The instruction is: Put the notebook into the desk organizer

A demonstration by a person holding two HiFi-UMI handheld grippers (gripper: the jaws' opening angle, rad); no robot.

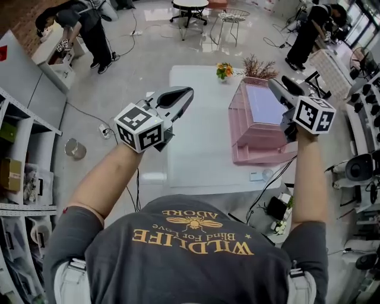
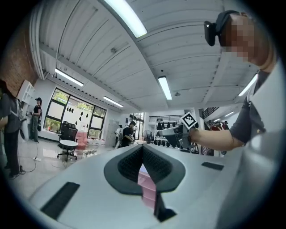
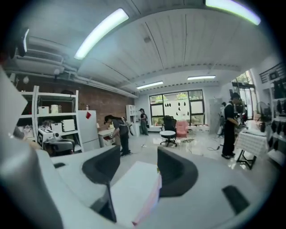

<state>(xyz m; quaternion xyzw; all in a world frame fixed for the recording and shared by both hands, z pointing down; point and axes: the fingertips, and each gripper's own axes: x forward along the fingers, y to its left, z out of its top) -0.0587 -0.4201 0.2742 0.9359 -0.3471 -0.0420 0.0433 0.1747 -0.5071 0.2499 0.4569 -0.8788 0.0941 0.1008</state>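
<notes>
Notebook lying in pink desk organizer, organizer on white table

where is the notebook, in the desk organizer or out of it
In. The pale notebook lies flat in the top tray of the pink desk organizer.

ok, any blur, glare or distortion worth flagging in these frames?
Head view: sharp, edges bowed, lamp glare on the glossy floor. Left gripper view: heavy fisheye, dark corners, ceiling light strip blown out, left claw soft up close. Right gripper view: same fisheye, whole frame slightly smeared, right claw blurry.
</notes>
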